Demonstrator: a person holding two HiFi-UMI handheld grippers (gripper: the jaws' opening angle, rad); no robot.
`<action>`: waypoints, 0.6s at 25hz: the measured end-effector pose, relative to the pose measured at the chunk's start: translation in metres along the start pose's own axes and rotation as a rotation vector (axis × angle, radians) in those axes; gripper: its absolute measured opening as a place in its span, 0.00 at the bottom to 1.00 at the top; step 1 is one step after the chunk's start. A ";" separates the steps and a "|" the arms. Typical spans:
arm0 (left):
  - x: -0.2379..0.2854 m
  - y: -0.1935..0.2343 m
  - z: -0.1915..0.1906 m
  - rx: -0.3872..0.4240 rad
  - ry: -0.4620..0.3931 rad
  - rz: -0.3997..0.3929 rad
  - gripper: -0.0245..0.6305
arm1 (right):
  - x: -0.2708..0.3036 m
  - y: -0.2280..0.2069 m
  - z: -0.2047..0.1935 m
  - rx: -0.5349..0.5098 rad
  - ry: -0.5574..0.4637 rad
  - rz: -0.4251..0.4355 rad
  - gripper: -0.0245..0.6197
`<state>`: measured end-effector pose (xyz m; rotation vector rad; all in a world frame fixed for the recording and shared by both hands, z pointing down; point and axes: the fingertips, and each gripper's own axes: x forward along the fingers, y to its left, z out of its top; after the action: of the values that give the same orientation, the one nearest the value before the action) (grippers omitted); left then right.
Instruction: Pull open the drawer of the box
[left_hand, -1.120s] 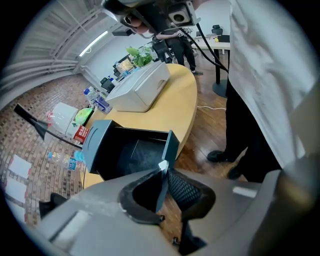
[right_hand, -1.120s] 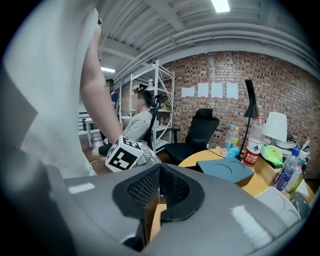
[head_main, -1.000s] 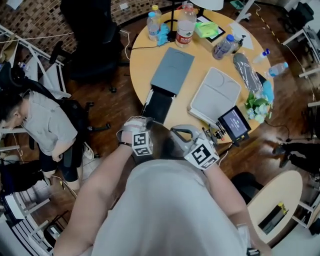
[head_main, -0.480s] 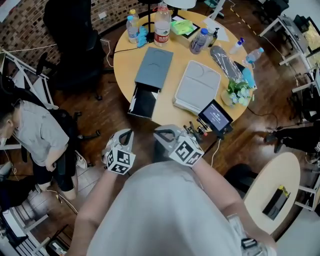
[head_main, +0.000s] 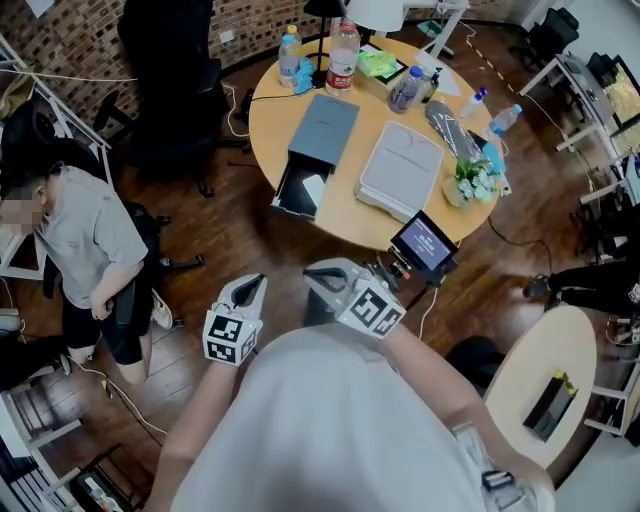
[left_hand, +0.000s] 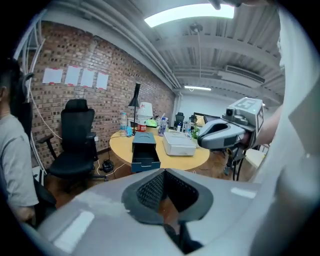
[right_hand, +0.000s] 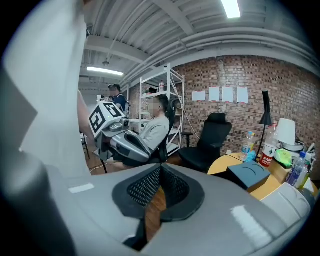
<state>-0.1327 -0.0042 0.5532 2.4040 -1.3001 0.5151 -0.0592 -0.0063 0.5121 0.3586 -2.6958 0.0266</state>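
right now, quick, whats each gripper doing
Left gripper: closed, holding nothing.
Right gripper: closed, holding nothing.

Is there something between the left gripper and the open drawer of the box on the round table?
Nothing visible does. Only bare wooden floor lies between the left gripper and the drawer, which juts from the box over the table edge.

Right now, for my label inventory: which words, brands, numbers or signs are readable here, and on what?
No text can be read.
Red label on the clear plastic bottle: print too small.
Small dark screen at the edge of the round wooden table: blurred.
White paper sheets on the brick wall: nothing legible.
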 end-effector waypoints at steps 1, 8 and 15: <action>-0.007 -0.002 -0.001 -0.014 -0.012 0.007 0.05 | 0.000 0.007 0.001 -0.006 0.001 0.004 0.05; -0.040 -0.021 -0.020 -0.037 -0.056 0.019 0.05 | -0.008 0.053 0.000 0.031 -0.018 0.024 0.05; -0.067 -0.050 -0.033 -0.058 -0.100 -0.005 0.05 | -0.024 0.098 -0.006 0.087 -0.032 0.043 0.05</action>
<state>-0.1289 0.0847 0.5431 2.4116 -1.3311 0.3553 -0.0607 0.0947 0.5113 0.3298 -2.7400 0.1527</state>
